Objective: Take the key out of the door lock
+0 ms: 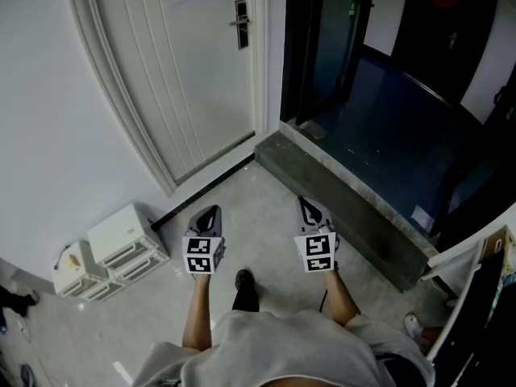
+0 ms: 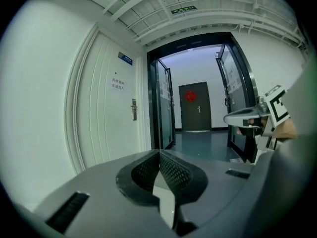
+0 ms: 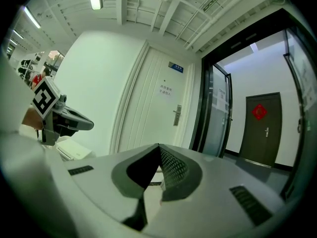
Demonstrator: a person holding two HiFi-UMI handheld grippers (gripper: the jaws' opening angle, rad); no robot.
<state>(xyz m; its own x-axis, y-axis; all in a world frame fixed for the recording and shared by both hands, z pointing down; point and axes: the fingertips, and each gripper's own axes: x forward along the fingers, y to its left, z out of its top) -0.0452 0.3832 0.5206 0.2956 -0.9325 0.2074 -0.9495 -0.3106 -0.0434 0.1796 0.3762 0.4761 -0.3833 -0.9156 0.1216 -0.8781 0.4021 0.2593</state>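
Note:
The white door (image 1: 193,79) stands shut at the far wall, with its metal lock plate and handle (image 1: 240,22) high on its right side. That lock plate and handle (image 2: 133,110) also show in the left gripper view, and as a lock plate and handle (image 3: 177,115) in the right gripper view. The key is too small to make out. My left gripper (image 1: 211,211) and right gripper (image 1: 309,203) are held side by side low over the floor, well short of the door. The left gripper (image 2: 159,153) is shut with nothing between its jaws, and so is the right gripper (image 3: 158,148).
White box-like units (image 1: 121,244) sit on the floor by the left wall. A grey stone threshold (image 1: 355,216) runs diagonally on the right, leading into a dark corridor with glass doors (image 2: 166,108) and a dark door (image 2: 194,107). The person's shoe (image 1: 244,289) is below.

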